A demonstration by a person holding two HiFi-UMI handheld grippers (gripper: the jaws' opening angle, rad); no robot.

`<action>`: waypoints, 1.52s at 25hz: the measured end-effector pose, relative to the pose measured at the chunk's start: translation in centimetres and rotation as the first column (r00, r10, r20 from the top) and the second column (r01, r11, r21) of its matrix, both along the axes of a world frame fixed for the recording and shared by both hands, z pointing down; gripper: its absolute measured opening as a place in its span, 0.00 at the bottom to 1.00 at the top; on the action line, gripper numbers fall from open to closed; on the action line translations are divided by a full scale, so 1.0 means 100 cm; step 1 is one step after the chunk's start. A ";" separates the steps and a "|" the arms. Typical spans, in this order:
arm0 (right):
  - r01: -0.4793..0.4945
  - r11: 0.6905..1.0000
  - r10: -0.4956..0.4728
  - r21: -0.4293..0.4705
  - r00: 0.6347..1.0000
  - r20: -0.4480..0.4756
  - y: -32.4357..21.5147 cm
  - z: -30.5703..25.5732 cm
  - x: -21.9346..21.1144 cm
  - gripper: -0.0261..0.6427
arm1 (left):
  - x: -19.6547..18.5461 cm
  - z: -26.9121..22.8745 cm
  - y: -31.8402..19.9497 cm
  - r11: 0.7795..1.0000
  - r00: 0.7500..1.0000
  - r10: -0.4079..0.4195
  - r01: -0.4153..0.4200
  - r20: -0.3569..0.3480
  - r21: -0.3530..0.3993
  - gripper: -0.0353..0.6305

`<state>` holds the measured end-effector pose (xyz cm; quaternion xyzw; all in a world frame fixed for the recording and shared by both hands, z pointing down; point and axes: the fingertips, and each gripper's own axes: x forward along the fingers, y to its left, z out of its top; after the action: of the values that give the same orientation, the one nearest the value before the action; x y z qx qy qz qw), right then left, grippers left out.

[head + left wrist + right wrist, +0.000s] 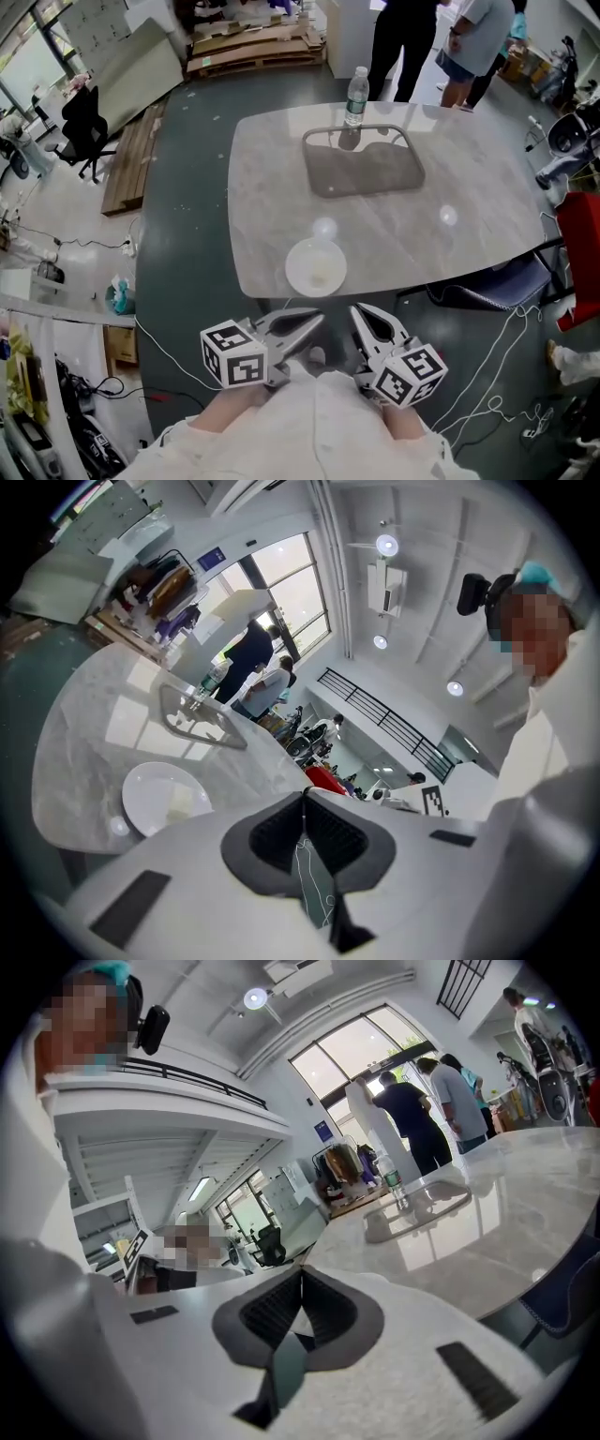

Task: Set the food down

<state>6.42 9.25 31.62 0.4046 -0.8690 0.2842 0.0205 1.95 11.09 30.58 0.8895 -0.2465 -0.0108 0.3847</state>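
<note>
Claws: left claw point(309, 324) and right claw point(362, 316) both clenched, empty.
Food: pale piece point(322, 275) on white plate point(293, 266), near tabletop point(469, 234) edge.
Handling: I judge it soft, light; pinch its sides gently.

White plate point(302, 261) holding a pale piece of food point(322, 276) sits at the near edge of the marble table point(478, 225). Left gripper point(315, 322) and right gripper point(359, 312) are off the table, near the plate but not touching it. Water bottle point(355, 96) stands at the far edge.

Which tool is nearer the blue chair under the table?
Right. The right tool sits short of the table, with the blue chair off to its right; the left tool is beside it, farther left.
</note>
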 end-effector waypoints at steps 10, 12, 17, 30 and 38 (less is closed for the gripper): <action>-0.048 0.997 0.047 -0.062 0.999 -0.012 -0.034 0.019 -0.013 0.04 | -0.003 0.011 -0.036 0.995 0.995 0.096 -0.095 0.030 -0.013 0.08; -0.048 0.996 0.047 -0.077 0.999 -0.016 -0.040 0.023 -0.016 0.04 | -0.006 0.015 -0.044 0.995 0.995 0.095 -0.094 0.028 -0.025 0.08; -0.071 0.992 0.070 -0.103 0.997 -0.013 -0.060 0.032 -0.020 0.04 | -0.017 0.026 -0.068 0.994 0.995 0.095 -0.093 0.025 -0.060 0.08; -0.128 0.977 0.128 -0.169 0.992 -0.010 -0.096 0.048 -0.041 0.04 | -0.040 0.048 -0.114 0.986 0.988 0.150 -0.146 0.048 -0.077 0.08; -0.150 0.974 0.151 -0.173 0.989 -0.007 -0.103 0.053 -0.043 0.04 | -0.043 0.062 -0.114 0.976 0.976 0.203 -0.195 0.082 -0.095 0.08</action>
<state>2.15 -1.02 36.91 0.4649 -0.8080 0.3606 0.0312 -2.37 -0.35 36.79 0.8917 -0.1738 0.0791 0.4104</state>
